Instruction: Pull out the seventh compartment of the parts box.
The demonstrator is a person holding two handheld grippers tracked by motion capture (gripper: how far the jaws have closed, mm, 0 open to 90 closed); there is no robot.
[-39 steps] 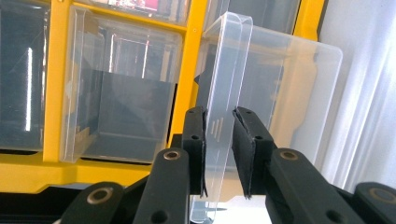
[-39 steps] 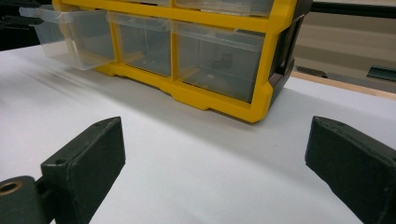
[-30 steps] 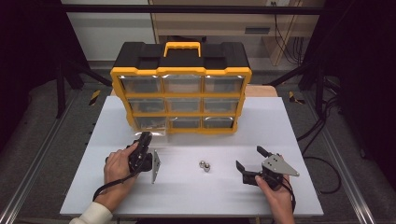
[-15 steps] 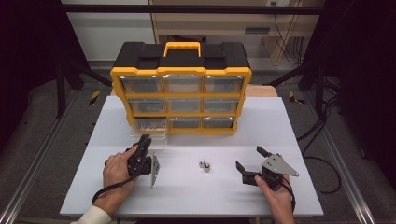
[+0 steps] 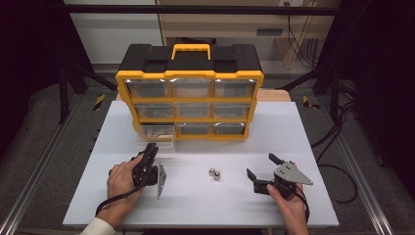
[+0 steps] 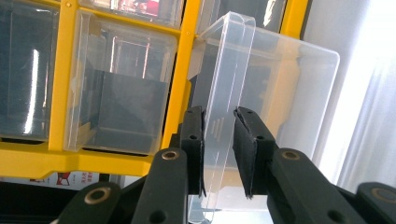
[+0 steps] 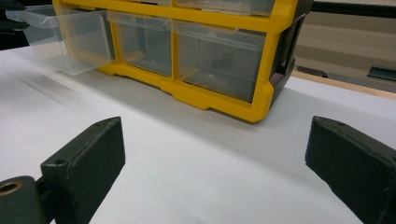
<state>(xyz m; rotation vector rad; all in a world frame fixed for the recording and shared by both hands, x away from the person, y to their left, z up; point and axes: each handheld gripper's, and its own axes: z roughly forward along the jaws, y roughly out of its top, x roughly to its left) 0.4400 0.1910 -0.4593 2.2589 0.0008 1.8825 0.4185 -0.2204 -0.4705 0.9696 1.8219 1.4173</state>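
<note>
Drawer [image 6: 261, 93], at the cabinet's [image 5: 190, 77] seven o'clock, sits unchanged, pulled partway out, its front lip clamped in our left gripper [image 6: 218, 140]; right gripper [image 5: 264, 171] gapes empty.

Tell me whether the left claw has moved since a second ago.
No. In the high view the left claw sits at the same spot before the yellow organizer, its jaws closed on the front lip of the pulled-out clear drawer.
</note>
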